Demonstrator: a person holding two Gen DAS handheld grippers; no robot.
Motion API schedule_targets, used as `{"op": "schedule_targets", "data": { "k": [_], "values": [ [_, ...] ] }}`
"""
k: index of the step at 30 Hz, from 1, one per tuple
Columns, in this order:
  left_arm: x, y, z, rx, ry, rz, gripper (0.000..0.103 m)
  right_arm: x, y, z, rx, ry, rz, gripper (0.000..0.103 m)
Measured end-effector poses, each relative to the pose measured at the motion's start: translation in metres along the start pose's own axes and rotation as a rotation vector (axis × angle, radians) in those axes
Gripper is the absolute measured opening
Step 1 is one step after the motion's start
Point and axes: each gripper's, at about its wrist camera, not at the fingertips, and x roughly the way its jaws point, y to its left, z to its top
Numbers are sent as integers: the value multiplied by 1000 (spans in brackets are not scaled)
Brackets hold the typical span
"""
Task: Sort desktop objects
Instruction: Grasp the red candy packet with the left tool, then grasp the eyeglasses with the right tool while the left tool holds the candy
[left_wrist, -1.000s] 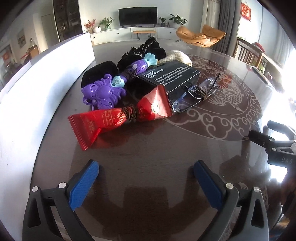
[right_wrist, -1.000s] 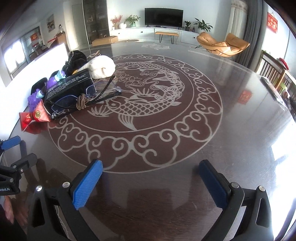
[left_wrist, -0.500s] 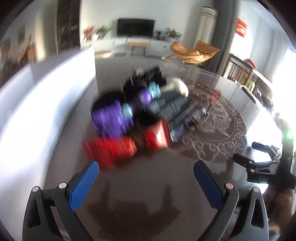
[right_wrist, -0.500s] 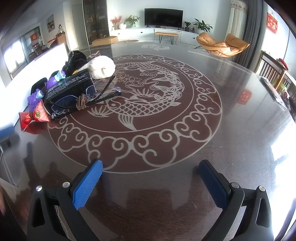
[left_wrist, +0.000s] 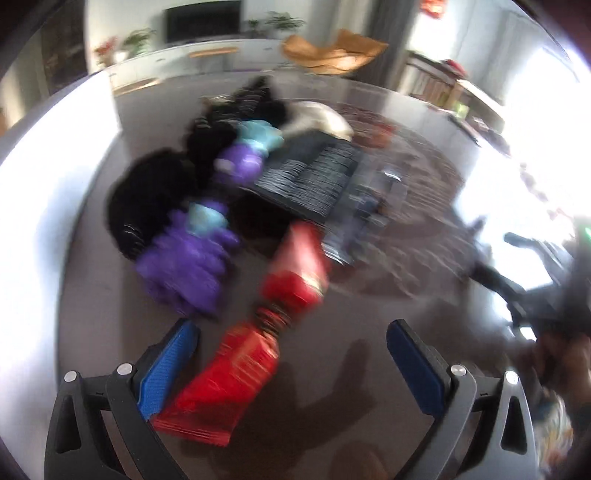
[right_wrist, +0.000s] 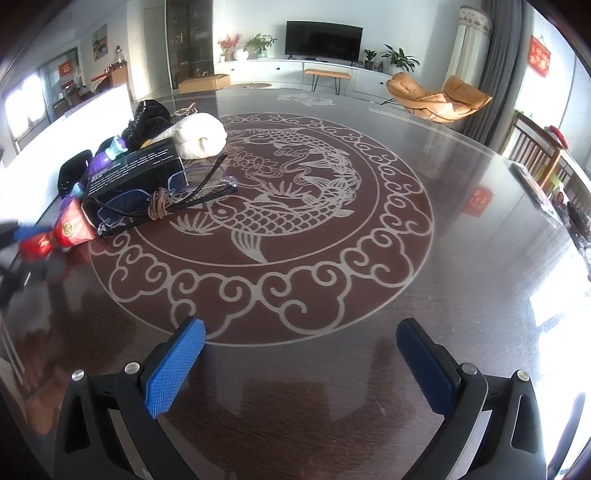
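Note:
A pile of objects lies on the dark table. In the blurred left wrist view a red wrapper (left_wrist: 236, 373) tied with a hair band reaches between the fingers of my open left gripper (left_wrist: 291, 354), nearer the left finger. Behind it are a purple toy (left_wrist: 184, 258), a black box (left_wrist: 310, 177), glasses (left_wrist: 369, 206) and black cloth (left_wrist: 155, 192). The right wrist view shows the same pile at the left: black box (right_wrist: 133, 173), glasses (right_wrist: 166, 199), white roll (right_wrist: 199, 136), red wrapper (right_wrist: 70, 230). My right gripper (right_wrist: 301, 347) stands open over bare table.
A white board (left_wrist: 44, 192) stands along the table's left side, close to the pile. The table (right_wrist: 461, 295) carries a large fish pattern (right_wrist: 266, 206) in its middle. Wooden chairs (right_wrist: 543, 155) stand at the right edge. A person's hand (left_wrist: 561, 354) holds the right gripper.
My left gripper has moved forward to the pile, so the red wrapper now lies between its fingers. The right gripper has stayed in place.

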Motion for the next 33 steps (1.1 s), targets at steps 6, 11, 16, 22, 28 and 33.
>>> {"op": "schedule_targets", "data": {
  "k": [6, 11, 16, 22, 28, 33],
  "values": [
    [-11, -9, -9, 37, -1, 15, 103, -2, 2, 1, -11, -7, -14, 103],
    [5, -9, 5, 21, -1, 122, 81, -2, 0, 0, -5, -6, -12, 103],
    [-1, -19, 1, 33, -9, 185, 21, -1, -4, 1, 14, 4, 5, 103],
    [-22, 9, -24, -211, -108, 316, 21, 2, -8, 1, 36, 18, 34, 103],
    [-20, 24, -27, -263, -128, 338, 21, 5, -8, 17, 87, 36, 192, 103],
    [-13, 20, -22, -227, -141, 362, 21, 18, 10, 73, 237, 1, 296, 103]
  ]
}}
